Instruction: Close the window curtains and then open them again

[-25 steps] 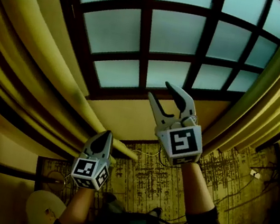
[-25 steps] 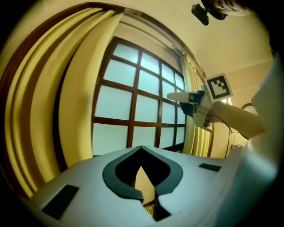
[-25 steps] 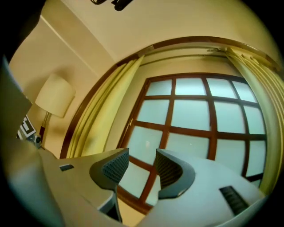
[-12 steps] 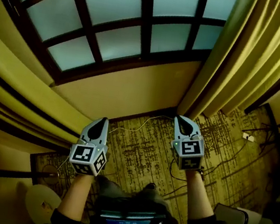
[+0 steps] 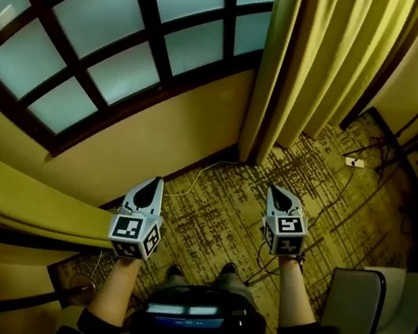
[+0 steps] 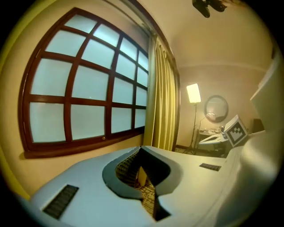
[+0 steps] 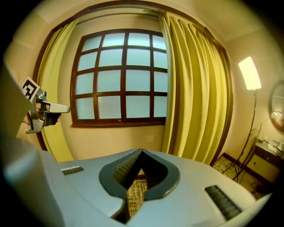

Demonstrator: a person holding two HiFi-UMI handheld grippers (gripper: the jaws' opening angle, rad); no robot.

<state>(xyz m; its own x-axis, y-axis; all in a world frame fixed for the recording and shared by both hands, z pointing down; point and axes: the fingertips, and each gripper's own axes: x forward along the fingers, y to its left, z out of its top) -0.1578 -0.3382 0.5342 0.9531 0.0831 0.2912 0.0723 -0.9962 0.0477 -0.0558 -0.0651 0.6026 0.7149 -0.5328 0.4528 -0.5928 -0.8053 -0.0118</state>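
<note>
Patterned carpet (image 5: 218, 204) spreads beneath the left gripper (image 5: 154, 182) at 7 o'clock and right gripper (image 5: 278, 191) at 5, both clenched empty, with left curtain (image 5: 19, 197) at 9 and right curtain (image 5: 323, 62) at 1 parted off the window (image 5: 97, 30), seemingly awaiting a fresh grasp.

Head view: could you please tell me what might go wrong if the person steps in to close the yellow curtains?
A thin white cord and black cables trail over the patterned carpet near the person's shoes; a step towards the wooden-framed window could snag one. The lit floor lamp appears to stand close beside the right-hand yellow fabric curtain; a wide pull might knock it.
</note>
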